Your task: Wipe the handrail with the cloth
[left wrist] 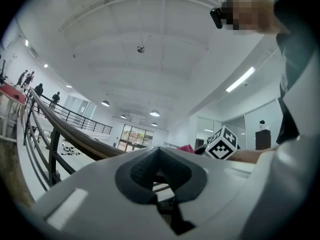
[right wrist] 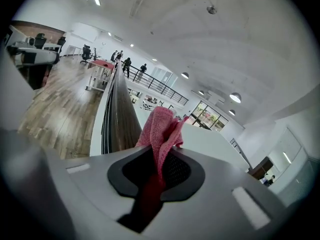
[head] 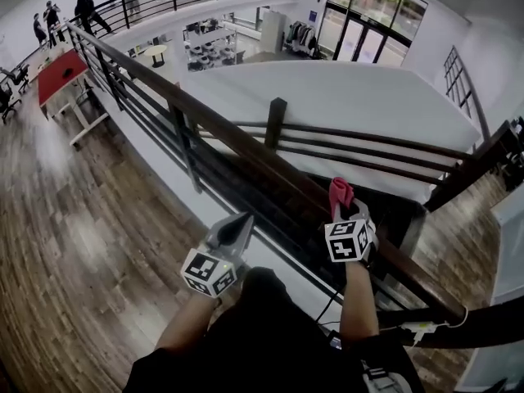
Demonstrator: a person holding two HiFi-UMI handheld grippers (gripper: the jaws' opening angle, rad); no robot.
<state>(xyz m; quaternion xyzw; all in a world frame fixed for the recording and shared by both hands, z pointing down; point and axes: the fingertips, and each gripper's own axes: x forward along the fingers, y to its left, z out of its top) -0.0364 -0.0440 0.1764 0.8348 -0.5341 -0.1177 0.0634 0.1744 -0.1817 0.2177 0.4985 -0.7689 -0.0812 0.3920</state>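
Note:
A dark wooden handrail (head: 246,150) runs from the far upper left to the lower right on black metal balusters. My right gripper (head: 344,209) sits on top of the rail, shut on a pink-red cloth (head: 340,192) that sticks up from its jaws. In the right gripper view the cloth (right wrist: 162,129) bunches between the jaws of the right gripper (right wrist: 160,156), with the handrail (right wrist: 122,114) stretching ahead just to the left. My left gripper (head: 242,220) hovers left of the rail, shut and empty. The left gripper (left wrist: 159,151) view also shows the handrail (left wrist: 65,134) and a bit of cloth (left wrist: 186,148).
Wood floor (head: 74,244) lies on my side of the rail, a stairwell with a lower railing post (head: 276,121) on the other. A red table (head: 61,68) and several people (head: 86,8) are far down the balcony. A white cable (head: 422,327) hangs on the rail at lower right.

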